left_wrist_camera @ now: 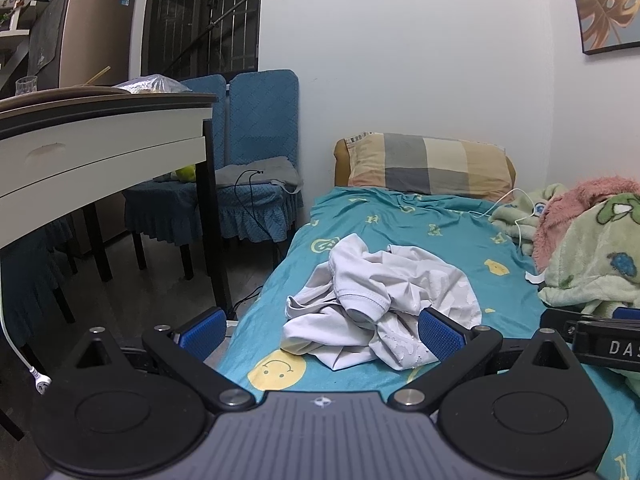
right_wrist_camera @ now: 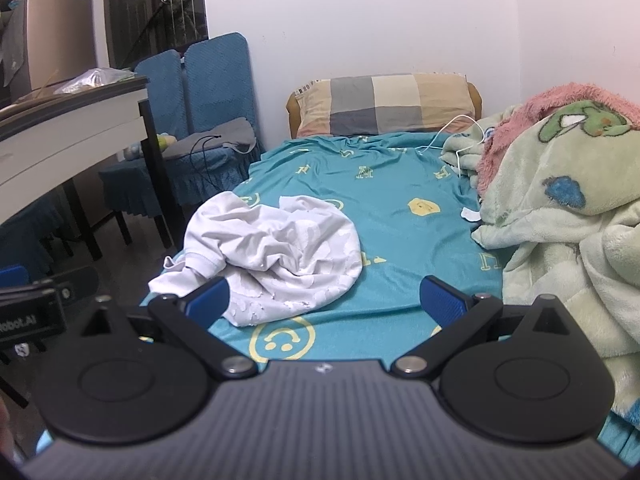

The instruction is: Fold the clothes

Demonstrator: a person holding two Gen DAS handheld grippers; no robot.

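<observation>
A crumpled white garment (left_wrist_camera: 376, 300) lies in a heap on the teal bed sheet (left_wrist_camera: 420, 224), near the bed's left edge. It also shows in the right wrist view (right_wrist_camera: 276, 256). My left gripper (left_wrist_camera: 320, 330) is open and empty, its blue pads just short of the heap's near side. My right gripper (right_wrist_camera: 326, 300) is open and empty, with the heap ahead and to its left. The right gripper's body shows at the right edge of the left wrist view (left_wrist_camera: 600, 340).
A green and pink fleece blanket (right_wrist_camera: 560, 208) is piled along the bed's right side. A checked pillow (right_wrist_camera: 384, 104) and a white cable (right_wrist_camera: 452, 132) lie at the head. A white table (left_wrist_camera: 100, 148) and blue-covered chairs (left_wrist_camera: 256, 152) stand left of the bed.
</observation>
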